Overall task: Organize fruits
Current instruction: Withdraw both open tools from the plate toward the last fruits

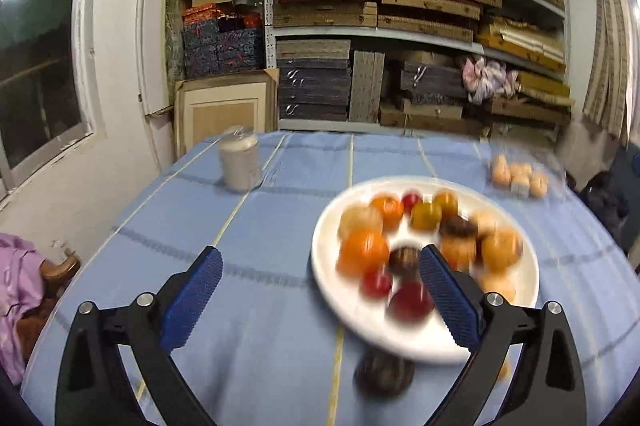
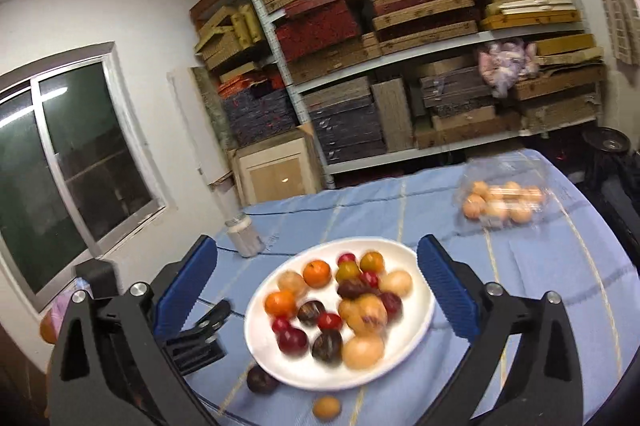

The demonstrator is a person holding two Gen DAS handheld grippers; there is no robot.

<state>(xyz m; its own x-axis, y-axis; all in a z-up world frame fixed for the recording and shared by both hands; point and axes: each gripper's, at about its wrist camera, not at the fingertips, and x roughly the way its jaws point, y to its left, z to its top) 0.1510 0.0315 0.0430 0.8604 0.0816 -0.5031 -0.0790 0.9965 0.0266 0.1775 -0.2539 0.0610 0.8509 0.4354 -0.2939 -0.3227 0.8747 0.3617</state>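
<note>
Both jaws released and empty; stray dark plum (image 2: 262, 379) beside the white plate (image 2: 416, 326) looks soft, round, roll-prone (grasp across its middle, gently).

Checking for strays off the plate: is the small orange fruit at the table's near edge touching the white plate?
Apart. The right wrist view shows blue cloth between the small orange fruit and the white plate.

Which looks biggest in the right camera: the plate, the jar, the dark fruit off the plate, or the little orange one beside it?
1. Plate
2. Jar, though it stands farther back, so its true size is unsure
3. Dark fruit
4. Orange fruit
</note>
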